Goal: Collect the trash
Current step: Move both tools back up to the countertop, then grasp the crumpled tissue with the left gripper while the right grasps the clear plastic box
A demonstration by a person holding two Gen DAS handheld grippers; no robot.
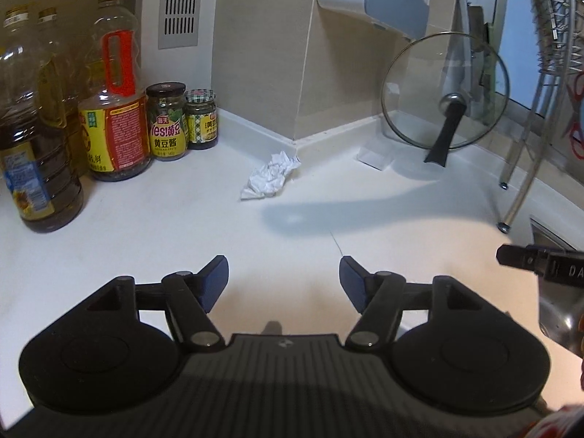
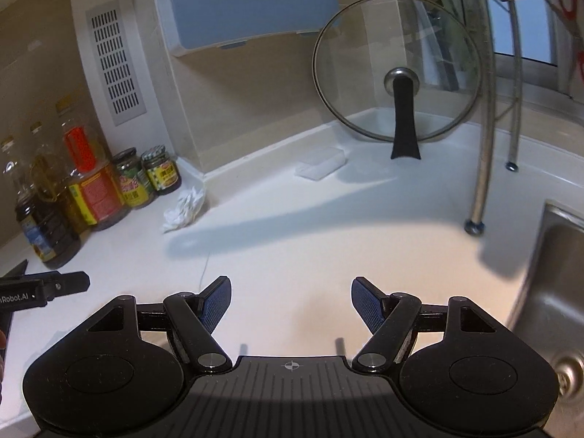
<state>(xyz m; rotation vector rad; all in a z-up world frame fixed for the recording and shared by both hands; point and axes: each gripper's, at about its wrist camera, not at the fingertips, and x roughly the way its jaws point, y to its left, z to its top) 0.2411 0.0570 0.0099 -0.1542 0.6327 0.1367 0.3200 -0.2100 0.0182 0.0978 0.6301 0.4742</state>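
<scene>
A crumpled white paper wad (image 1: pixel 270 176) lies on the white counter (image 1: pixel 182 226) near the wall corner, just right of the jars. It also shows in the right wrist view (image 2: pixel 184 208). My left gripper (image 1: pixel 284 277) is open and empty, above the counter well short of the wad. My right gripper (image 2: pixel 291 301) is open and empty, over the counter, with the wad far to its front left. The right gripper's body (image 1: pixel 540 262) shows at the right edge of the left wrist view, and the left gripper's body (image 2: pixel 43 286) at the left edge of the right wrist view.
Oil bottles (image 1: pixel 36 146) and sauce jars (image 1: pixel 168 124) stand at the back left. A glass pot lid (image 1: pixel 445 91) leans against the back wall beside a small white box (image 1: pixel 376 155). A metal rack's legs (image 1: pixel 518 189) stand at the right. A steel sink (image 2: pixel 554 273) lies at the right.
</scene>
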